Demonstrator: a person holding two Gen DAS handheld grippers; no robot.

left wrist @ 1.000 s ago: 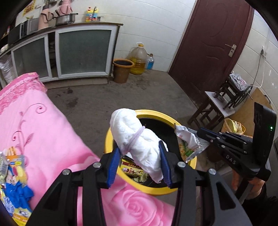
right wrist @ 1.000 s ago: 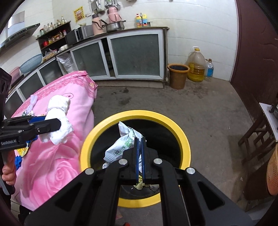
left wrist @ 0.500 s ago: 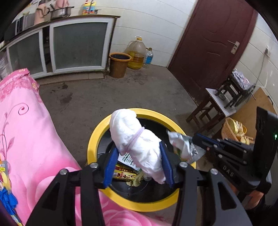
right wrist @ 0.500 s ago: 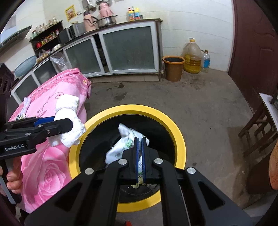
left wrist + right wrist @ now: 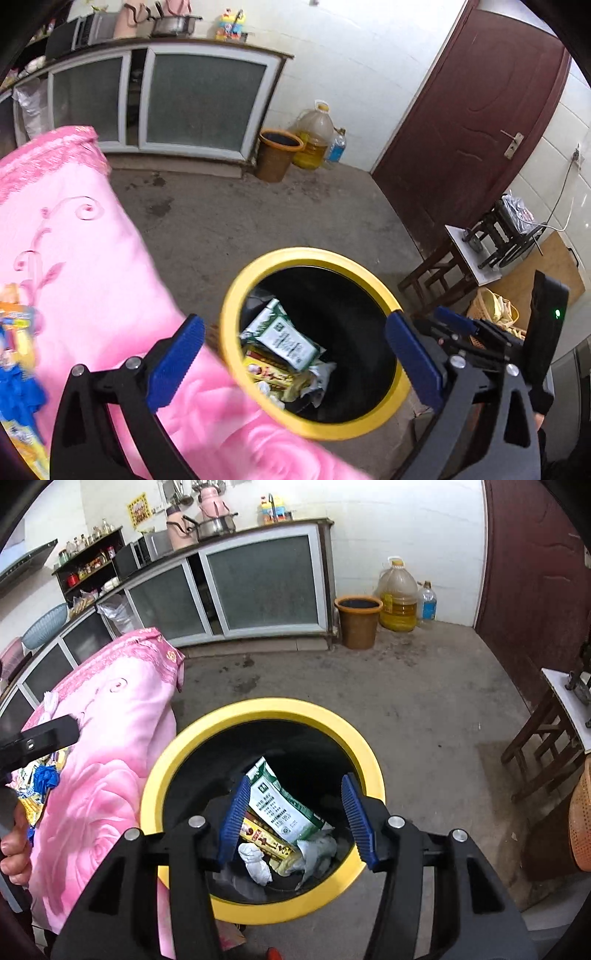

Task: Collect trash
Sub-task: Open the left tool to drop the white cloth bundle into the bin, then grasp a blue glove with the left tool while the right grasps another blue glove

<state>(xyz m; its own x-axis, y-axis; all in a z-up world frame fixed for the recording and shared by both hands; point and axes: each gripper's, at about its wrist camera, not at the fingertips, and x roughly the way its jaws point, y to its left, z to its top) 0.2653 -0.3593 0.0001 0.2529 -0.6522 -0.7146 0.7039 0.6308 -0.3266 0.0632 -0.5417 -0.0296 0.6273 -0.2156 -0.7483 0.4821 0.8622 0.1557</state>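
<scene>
Tools: left tool (image 5: 295, 354) and right tool (image 5: 293, 814) both spread wide, nothing between the pads, both hanging over the bin mouth.
Bin: yellow-rimmed bin (image 5: 184, 738) stands on the floor, touching the near corner of the pink-covered table (image 5: 110, 775).
Trash in bin: green-and-white packet (image 5: 280, 805), red-yellow wrapper (image 5: 266, 840), white wad (image 5: 255, 860), crumpled silver wrapper (image 5: 314, 853) all lie at the bottom.
Trash left: colourful wrappers (image 5: 40, 779) with something blue on top sit near the table's left edge, well apart from the bin. Small white scrap (image 5: 50, 701) further back on the cloth.
Progress (judgement): part done; table items not yet collected.
Risk 1: the cloth is soft and loose. A pinch on flat wrappers could grab fabric too and drag the cover.
Risk 2: wrappers overlap, so one grab may lift only some and scatter the rest off the left edge.
Risk 3: the bin is tight against the cloth; a snagged cover or a swinging tool could knock the rim.
Risk 4: left view is blurred, so aim from it is unreliable.
</scene>
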